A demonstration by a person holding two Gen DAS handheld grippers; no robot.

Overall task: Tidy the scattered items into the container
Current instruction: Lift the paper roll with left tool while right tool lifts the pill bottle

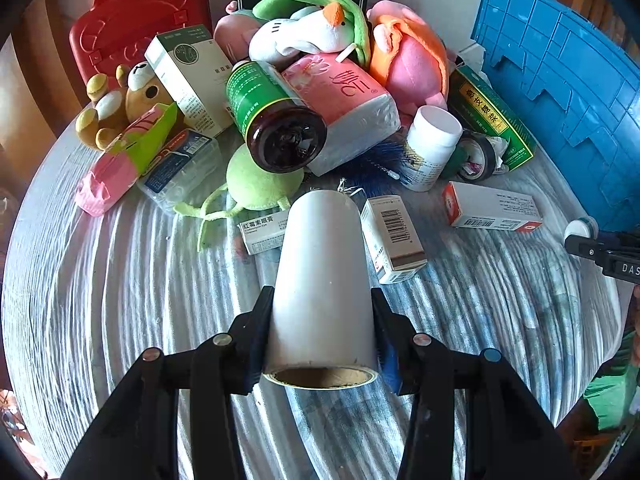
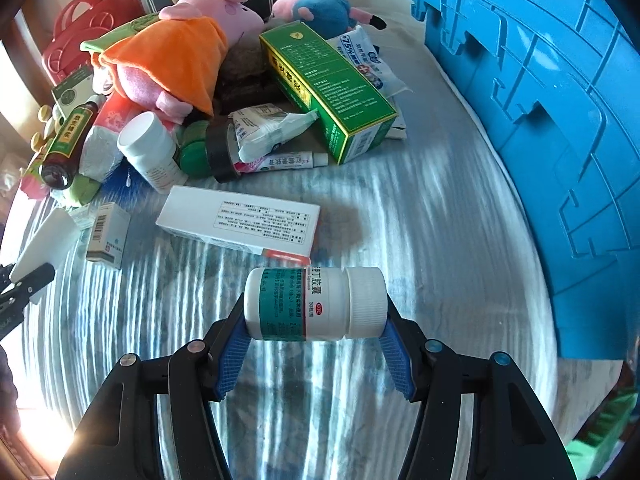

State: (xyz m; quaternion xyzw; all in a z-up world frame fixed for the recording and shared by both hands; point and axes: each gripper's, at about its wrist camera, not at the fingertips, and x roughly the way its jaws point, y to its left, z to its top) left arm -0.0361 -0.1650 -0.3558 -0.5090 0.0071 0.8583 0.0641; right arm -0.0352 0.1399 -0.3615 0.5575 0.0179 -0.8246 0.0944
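Left claw (image 1: 320, 332) clamps white roll (image 1: 322, 280) above striped table (image 1: 120, 300); right claw (image 2: 316, 320) grips pill bottle (image 2: 316, 304) end to end, blue crate (image 2: 560, 120) just right.

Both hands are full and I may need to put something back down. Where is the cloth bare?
Bare striped cloth lies between the flat white box and the blue crate, and nearest the cameras. The pile around the green box and brown bottle is crowded.

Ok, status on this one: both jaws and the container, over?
Left gripper shut on white roll. Right gripper shut on pill bottle. Blue crate at right, path unobstructed.
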